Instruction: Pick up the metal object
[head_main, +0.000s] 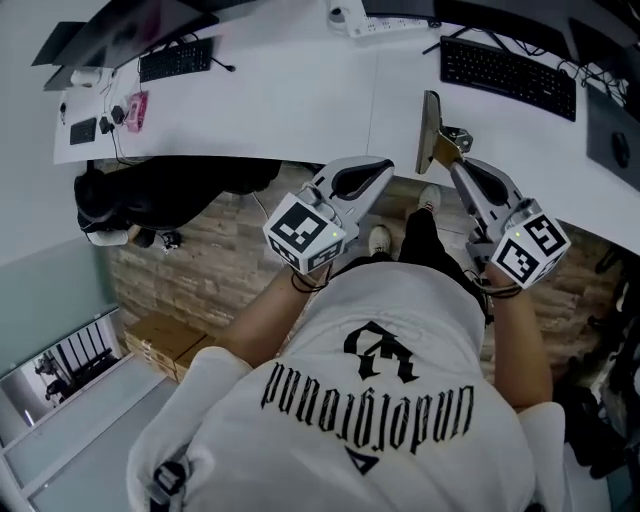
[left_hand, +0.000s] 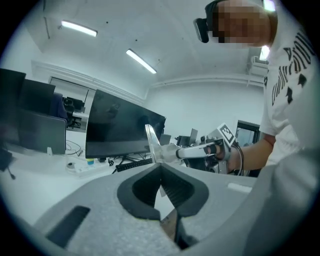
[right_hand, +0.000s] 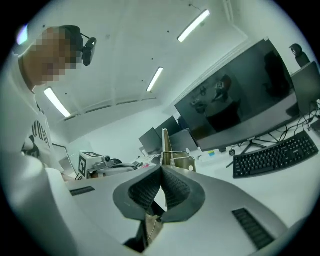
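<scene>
Shows metal object (head_main: 432, 128) clamped in right gripper (head_main: 453, 162), held clear above white desk (head_main: 300, 90); seemingly picked up already. Left gripper (head_main: 378, 167) pinched closed, empty.

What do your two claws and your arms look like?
The grey plastic left claw and matching right claw have ribbed black pads, and each carries a white cube with black square markers. Both wrists wear black bands. The white T-shirt has black print and short sleeves.
</scene>
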